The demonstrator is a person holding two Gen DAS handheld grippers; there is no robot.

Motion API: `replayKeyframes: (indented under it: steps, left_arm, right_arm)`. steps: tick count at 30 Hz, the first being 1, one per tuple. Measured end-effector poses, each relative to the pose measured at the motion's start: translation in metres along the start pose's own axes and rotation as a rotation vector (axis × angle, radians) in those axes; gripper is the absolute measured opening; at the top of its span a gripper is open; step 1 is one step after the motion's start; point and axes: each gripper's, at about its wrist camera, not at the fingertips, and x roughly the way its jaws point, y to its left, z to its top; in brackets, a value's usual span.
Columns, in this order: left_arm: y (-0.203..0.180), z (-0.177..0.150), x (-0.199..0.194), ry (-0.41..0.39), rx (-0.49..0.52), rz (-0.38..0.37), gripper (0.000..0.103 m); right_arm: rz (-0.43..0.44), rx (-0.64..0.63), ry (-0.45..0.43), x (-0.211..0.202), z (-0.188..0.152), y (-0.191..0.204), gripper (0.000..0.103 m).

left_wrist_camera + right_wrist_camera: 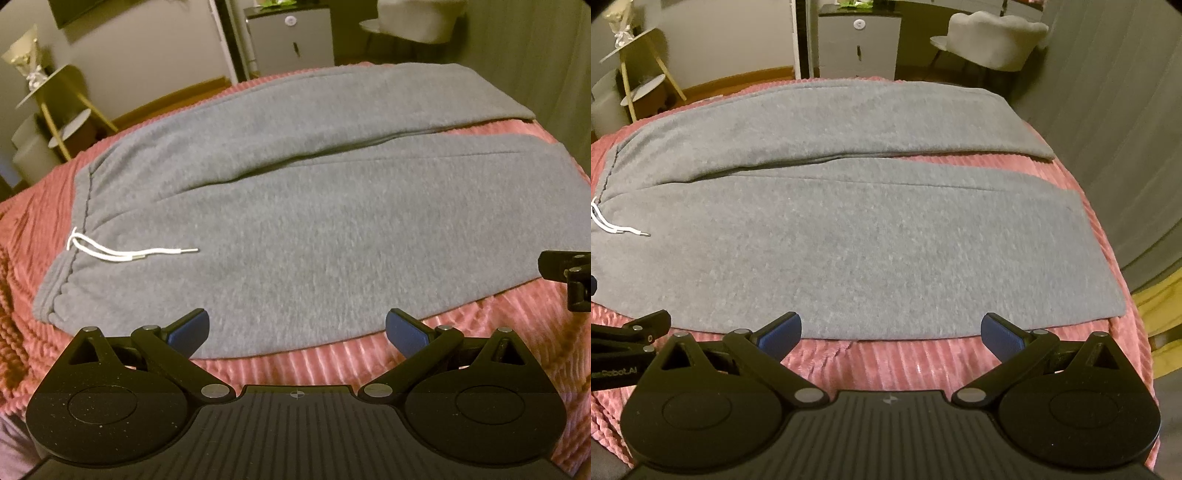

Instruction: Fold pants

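Grey fleece drawstring pants (295, 206) lie flat and unfolded on a pink ribbed blanket (332, 362) covering the bed, waistband left, legs stretching right. The left hand-held gripper (297, 330) and right hand-held gripper (891, 334) hover at the near hem, both with blue-padded fingers (781, 334) spread apart, holding nothing.

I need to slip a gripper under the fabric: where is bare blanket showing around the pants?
Bare pink blanket runs as a strip between the grey pants' near edge and both open grippers, left gripper and right gripper. A thin wedge shows between the leg ends, at right. Elsewhere, the pants cover nearly everything.
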Motion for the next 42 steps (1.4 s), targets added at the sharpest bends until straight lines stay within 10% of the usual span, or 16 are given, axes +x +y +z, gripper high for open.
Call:
replayKeyframes:
  steps: [26, 34, 42]
  left_arm:
    - [0.019, 0.011, 0.018, 0.002, 0.035, -0.002, 0.103]
    - [0.083, 0.032, 0.06, -0.013, -0.107, 0.068, 0.103]
    - [0.113, 0.044, 0.116, -0.113, -0.067, 0.358, 0.103]
  right_arm:
    - [0.05, 0.077, -0.093, 0.015, 0.018, -0.011, 0.103]
    - [0.132, 0.269, 0.023, 0.084, 0.083, -0.028, 0.103]
    - [0.068, 0.445, -0.034, 0.175, 0.217, -0.04, 0.103]
